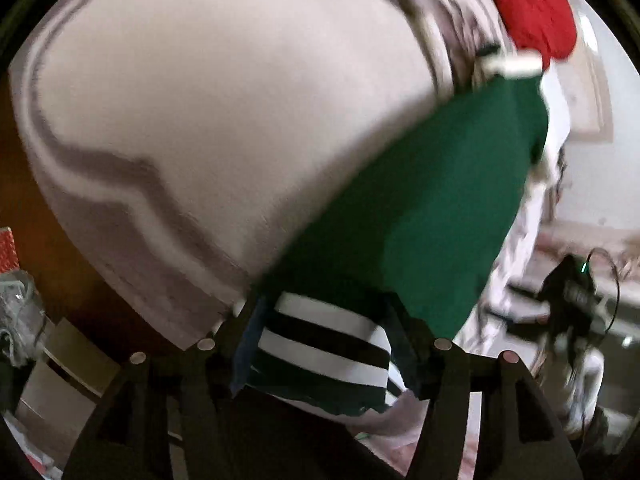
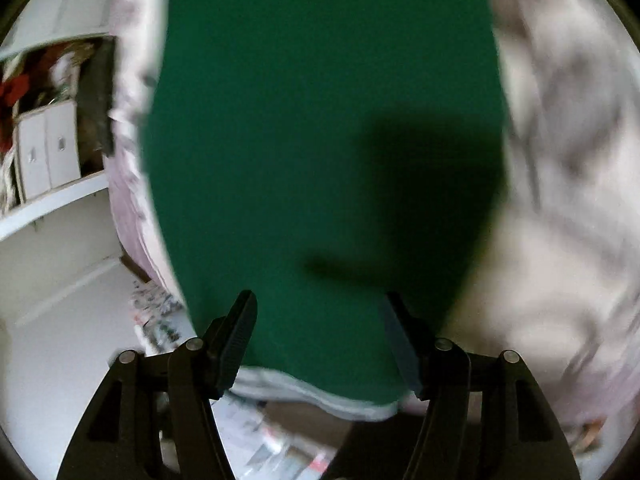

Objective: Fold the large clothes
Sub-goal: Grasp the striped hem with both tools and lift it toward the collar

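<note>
A green garment (image 1: 432, 208) with a white-and-black striped cuff or hem (image 1: 324, 356) lies over a pale bed cover (image 1: 224, 92). My left gripper (image 1: 324, 344) has the striped edge between its fingers; the jaws stand fairly wide and the grip is not clear. In the right wrist view the green cloth (image 2: 304, 140) fills the middle, its pale-trimmed edge (image 2: 320, 396) near the camera. My right gripper (image 2: 320, 320) is open, fingers either side of the cloth, over its near edge. The frames are blurred.
A red cloth (image 1: 528, 4) lies at the far end of the bed. The other gripper's body with a cable (image 1: 572, 296) shows at right. White shelves with boxes (image 2: 48, 152) stand left. Printed papers (image 2: 276, 444) lie on the floor below.
</note>
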A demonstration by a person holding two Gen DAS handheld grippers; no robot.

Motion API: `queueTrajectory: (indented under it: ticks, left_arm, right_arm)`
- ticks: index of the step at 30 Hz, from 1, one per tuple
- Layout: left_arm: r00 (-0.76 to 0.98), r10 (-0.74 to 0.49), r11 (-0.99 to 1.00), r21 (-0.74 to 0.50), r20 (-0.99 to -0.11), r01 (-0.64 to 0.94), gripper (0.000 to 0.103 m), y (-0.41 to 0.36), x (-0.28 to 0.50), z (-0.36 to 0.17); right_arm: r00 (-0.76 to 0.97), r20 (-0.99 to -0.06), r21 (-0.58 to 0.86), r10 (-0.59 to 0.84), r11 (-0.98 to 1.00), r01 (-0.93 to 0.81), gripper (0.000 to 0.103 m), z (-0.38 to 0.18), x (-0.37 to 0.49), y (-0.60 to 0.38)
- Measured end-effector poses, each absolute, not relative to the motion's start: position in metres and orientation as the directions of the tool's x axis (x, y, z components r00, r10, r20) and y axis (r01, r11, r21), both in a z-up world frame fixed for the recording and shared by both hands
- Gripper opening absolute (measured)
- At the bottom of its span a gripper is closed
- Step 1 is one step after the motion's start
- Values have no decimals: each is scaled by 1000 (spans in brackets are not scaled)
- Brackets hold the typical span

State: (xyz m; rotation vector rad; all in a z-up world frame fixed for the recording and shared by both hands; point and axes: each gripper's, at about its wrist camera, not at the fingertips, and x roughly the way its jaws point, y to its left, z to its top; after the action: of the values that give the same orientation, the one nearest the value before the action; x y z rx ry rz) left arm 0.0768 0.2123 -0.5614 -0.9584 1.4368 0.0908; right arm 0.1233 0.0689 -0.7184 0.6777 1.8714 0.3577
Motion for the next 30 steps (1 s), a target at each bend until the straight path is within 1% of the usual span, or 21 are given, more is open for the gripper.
queueTrajectory:
  ticks: [2,3,4,6,9,10,11,12,13,14,16,20,25,27,28,30]
  left_arm:
    - [186,-393,722,-428,-900,-544,55,198,81,-559]
    - [192,-367,742,-411,-910,-529,43,194,81,-556]
    - [197,-340,761,-392,-920,-517,37,190,80,-553]
    - [229,-325,765,-397,-918,-507,23,187,74,-547]
    - [249,-323,775,-406,-913,-485,14,189,64,-538]
    - [251,-320,779,-404,-914,-479,13,189,63,-537]
    - [249,-320,783,-403,-914,-473,12,188,64,-534]
    - [246,-317,790,-399,-916,-466,12,187,64,-531]
    - [246,-315,797,-396,-917,-456,12,186,65,-529]
    - [243,-311,808,-391,-919,-441,11,185,65,-526]
    - [236,-314,812,-389,-920,-436,11,187,61,-526]
    - [217,-369,784,-428,-904,-450,10,196,53,-535]
    - [139,-396,796,-415,-907,-440,9,216,53,-573]
    - [114,-419,793,-424,-901,-437,13,223,58,-584]
    - [108,-446,785,-446,-888,-430,13,226,59,-582]
    - [97,-492,775,-486,-865,-405,17,233,62,-570]
  right_arm:
    - [-316,-698,537,643,762,362,66,-748,75,62]
    - [-340,-666,529,664,742,411,66,-766,46,61]
    - [-351,-632,537,691,717,444,66,-779,24,62]
    - [-372,-594,539,714,696,474,66,-798,-9,67]
    - [-368,-552,570,749,660,489,66,-814,-42,79]
    - [-333,-546,593,769,635,495,66,-815,-49,80]
    - [-299,-555,613,776,625,483,52,-812,-52,81]
    - [-265,-576,618,774,624,479,35,-809,-56,80]
    - [-236,-573,630,785,606,485,14,-805,-61,78]
    - [-217,-576,633,788,598,491,8,-802,-64,79]
    - [-202,-614,625,763,626,465,6,-787,-74,81]
    - [-175,-660,596,730,652,469,5,-765,-91,82]
    - [-157,-702,543,695,664,514,5,-764,-104,89]
    - [-166,-711,526,684,673,519,5,-773,-103,99]
    - [-177,-720,525,671,693,493,5,-777,-102,100]
    - [-210,-714,534,668,713,455,8,-786,-92,103]
